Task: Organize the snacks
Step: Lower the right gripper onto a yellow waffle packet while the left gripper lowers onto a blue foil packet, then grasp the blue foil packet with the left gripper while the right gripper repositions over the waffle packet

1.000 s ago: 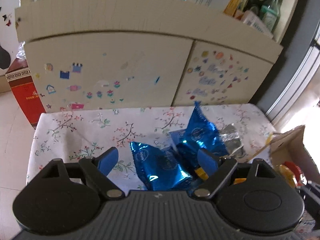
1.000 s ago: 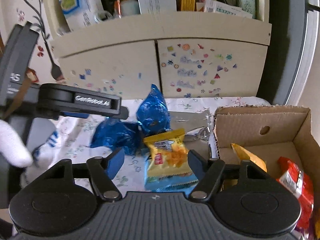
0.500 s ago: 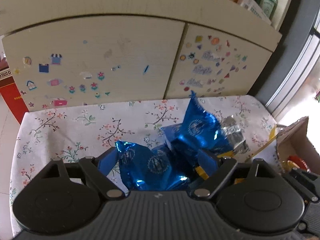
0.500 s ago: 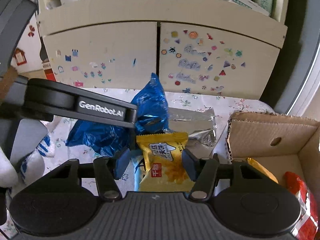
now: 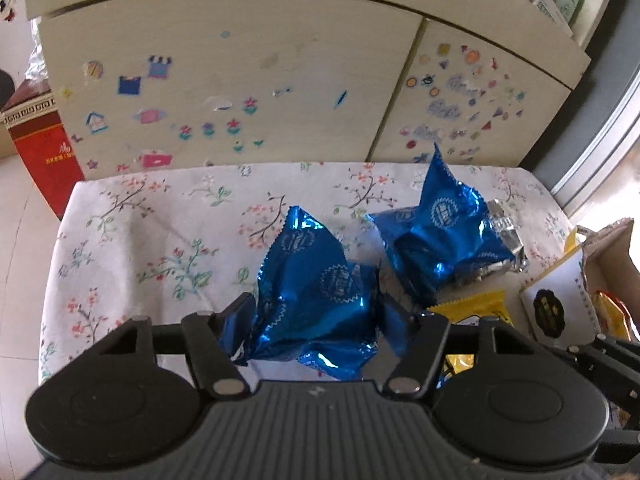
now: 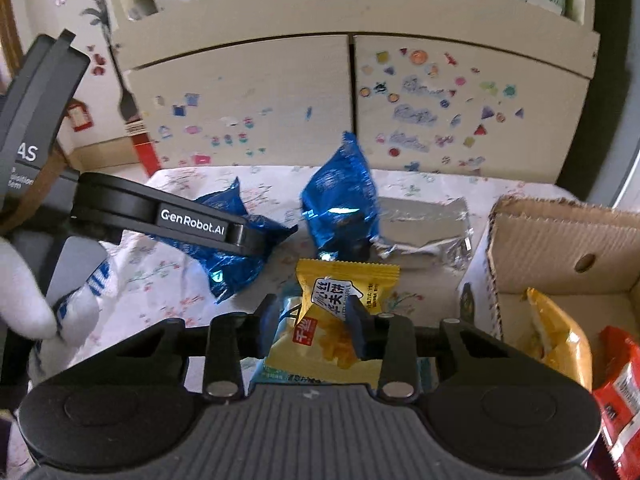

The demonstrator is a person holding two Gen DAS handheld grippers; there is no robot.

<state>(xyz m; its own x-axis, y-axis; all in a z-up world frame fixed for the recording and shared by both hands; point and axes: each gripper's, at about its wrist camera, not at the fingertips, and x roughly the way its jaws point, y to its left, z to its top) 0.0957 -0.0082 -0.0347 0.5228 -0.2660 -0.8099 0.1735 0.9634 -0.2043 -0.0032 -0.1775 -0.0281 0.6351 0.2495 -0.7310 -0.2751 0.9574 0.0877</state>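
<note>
On the floral tablecloth [image 5: 160, 240] lies a crumpled blue foil snack packet [image 5: 316, 280]. My left gripper [image 5: 316, 320] has its jaws closing on it, and both pads press into its sides. A second blue packet [image 5: 440, 232] leans on a silver packet [image 5: 504, 228] further right. In the right wrist view a yellow snack packet [image 6: 340, 292] sits between my fingers, with my right gripper [image 6: 314, 320] shut on it. A pale blue packet [image 6: 286, 308] lies beneath it. The left gripper's finger [image 6: 248, 240] shows at the left over its blue packet [image 6: 224, 268].
An open cardboard box [image 6: 560, 240] stands at the table's right end, holding an orange bag [image 6: 560, 340] and a red bag [image 6: 616, 380]. A stickered cabinet [image 5: 240, 80] rises behind the table. A red carton [image 5: 40, 148] stands on the floor at left. A gloved hand [image 6: 24, 300] holds the left gripper.
My left gripper came down over the near blue packet and its jaws narrowed onto it. The right jaws drew together onto the yellow packet.
</note>
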